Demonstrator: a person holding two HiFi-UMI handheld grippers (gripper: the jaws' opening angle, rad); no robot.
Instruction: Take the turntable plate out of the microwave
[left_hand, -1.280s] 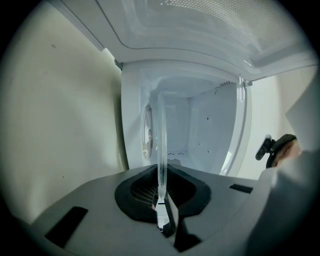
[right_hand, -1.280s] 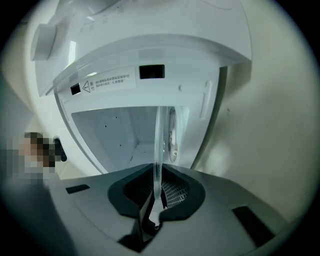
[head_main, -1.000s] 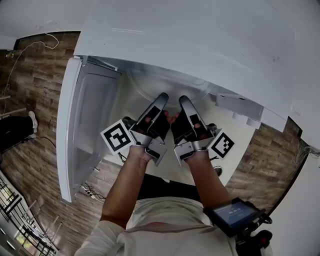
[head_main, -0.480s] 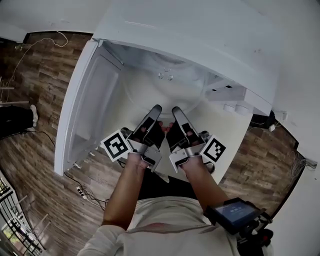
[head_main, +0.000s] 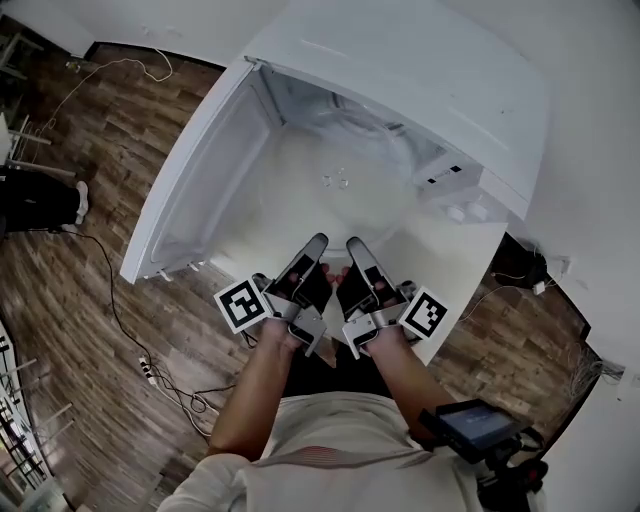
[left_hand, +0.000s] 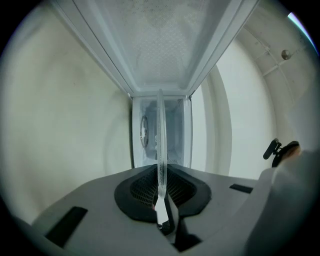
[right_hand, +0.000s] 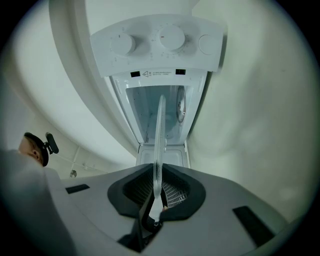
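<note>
The clear glass turntable plate (head_main: 345, 200) hangs level in front of the white microwave (head_main: 420, 70), its near rim held by both grippers. My left gripper (head_main: 318, 240) and right gripper (head_main: 350, 243) sit side by side, each shut on that rim. In the left gripper view the plate (left_hand: 160, 140) shows edge-on, pinched between the left gripper's (left_hand: 161, 200) dark pads, with the microwave cavity (left_hand: 172, 135) beyond. The right gripper view shows the same edge-on plate (right_hand: 160, 135) clamped in the right gripper (right_hand: 157, 197).
The microwave door (head_main: 200, 190) stands swung open to the left. Its control panel with round knobs (head_main: 455, 195) is to the right of the cavity. The microwave rests on a white counter (head_main: 450, 270). Cables lie on the wood floor (head_main: 100, 300).
Both grippers have drawn back toward the person and risen a little, bringing the glass plate out of the cavity. The door and the microwave have stayed put.
</note>
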